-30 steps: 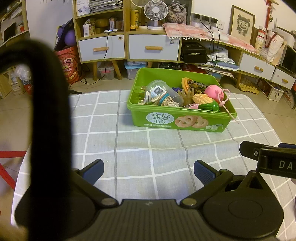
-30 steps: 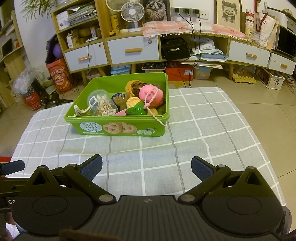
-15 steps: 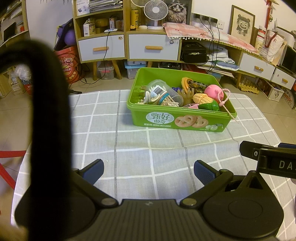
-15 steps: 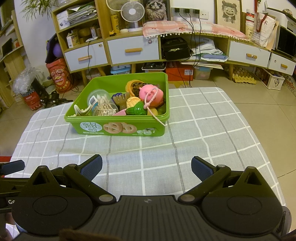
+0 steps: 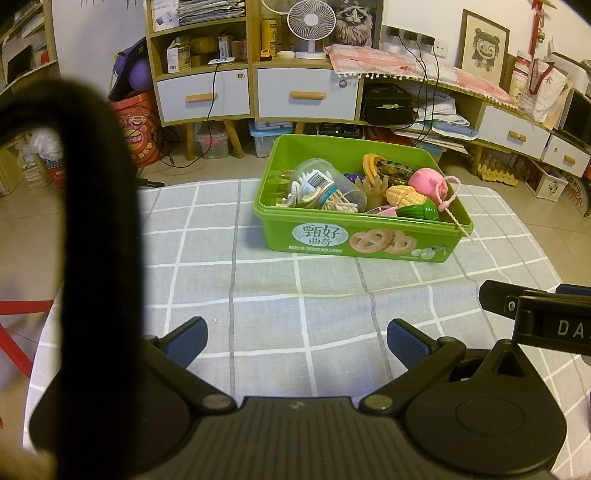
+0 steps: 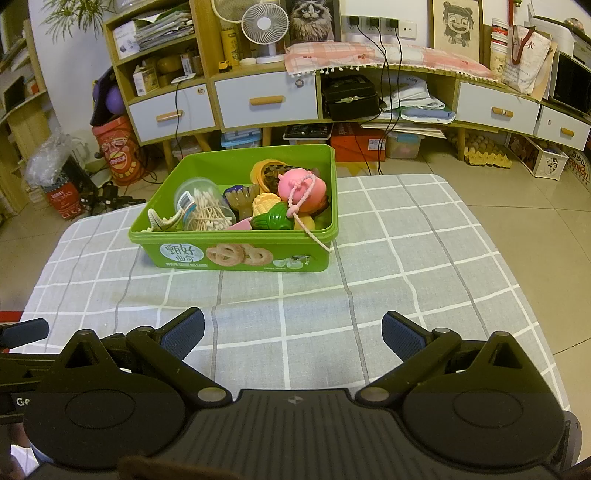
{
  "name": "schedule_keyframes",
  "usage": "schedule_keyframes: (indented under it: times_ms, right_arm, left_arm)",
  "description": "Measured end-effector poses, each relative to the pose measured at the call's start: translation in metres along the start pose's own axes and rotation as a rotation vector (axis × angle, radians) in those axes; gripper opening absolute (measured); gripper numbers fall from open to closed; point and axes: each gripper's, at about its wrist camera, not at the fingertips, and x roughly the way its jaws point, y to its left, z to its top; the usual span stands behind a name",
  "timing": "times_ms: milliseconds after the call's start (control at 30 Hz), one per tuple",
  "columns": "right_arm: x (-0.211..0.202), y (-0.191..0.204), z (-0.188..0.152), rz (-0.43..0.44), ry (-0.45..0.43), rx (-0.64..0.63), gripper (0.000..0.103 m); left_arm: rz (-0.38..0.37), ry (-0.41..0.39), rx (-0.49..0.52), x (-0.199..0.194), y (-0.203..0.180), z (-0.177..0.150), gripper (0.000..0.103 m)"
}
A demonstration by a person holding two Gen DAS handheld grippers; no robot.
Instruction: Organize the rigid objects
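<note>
Nothing has moved: left gripper (image 5: 295, 338) and right gripper (image 6: 291, 326) stay spread wide, empty, near of the full green box (image 6: 236, 254).

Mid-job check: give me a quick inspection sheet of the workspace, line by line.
Surface: grey checked tablecloth, bare in front of the grippers.
Job's things: green box holds a cotton swab jar, toy corn, pink toy and more; its pink cord hangs over the rim.
Clutter: nothing seen on the cloth.
Grippers: left gripper and right gripper open, empty.
Cables: black loop close to the left lens.
Surroundings: drawer cabinets, fan.
</note>
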Motion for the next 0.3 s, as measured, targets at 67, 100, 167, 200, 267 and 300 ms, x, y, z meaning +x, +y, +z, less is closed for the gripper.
schedule_keyframes:
  times_ms: [67, 100, 167, 200, 267, 300]
  right_arm:
    - [-0.0003, -0.0001, -0.0005, 0.0, 0.0, -0.001, 0.101]
    - [-0.0002, 0.0, -0.0004, -0.001, 0.0, -0.002, 0.101]
    - [-0.0003, 0.0001, -0.0003, 0.0, 0.0, -0.001, 0.101]
    - [-0.0003, 0.0, -0.0004, 0.0, 0.0, -0.001, 0.101]
    - [-0.0003, 0.0003, -0.0003, -0.001, 0.0, 0.0, 0.101]
    - [-0.0003, 0.0002, -0.0005, -0.002, 0.0, 0.0, 0.101]
  left_arm:
    - [0.009, 0.0, -0.002, -0.0001, 0.0003, -0.0004, 0.089]
    - [0.013, 0.0, -0.003, -0.0002, 0.0001, -0.0004, 0.089]
    - [0.022, 0.004, -0.008, -0.0004, 0.0007, -0.0006, 0.089]
    - [0.018, 0.006, -0.007, -0.0001, 0.0003, -0.0004, 0.089]
    - [0.008, 0.016, -0.008, 0.001, 0.0002, -0.0004, 0.089]
    - [0.006, 0.02, -0.01, 0.0017, -0.0001, -0.0004, 0.089]
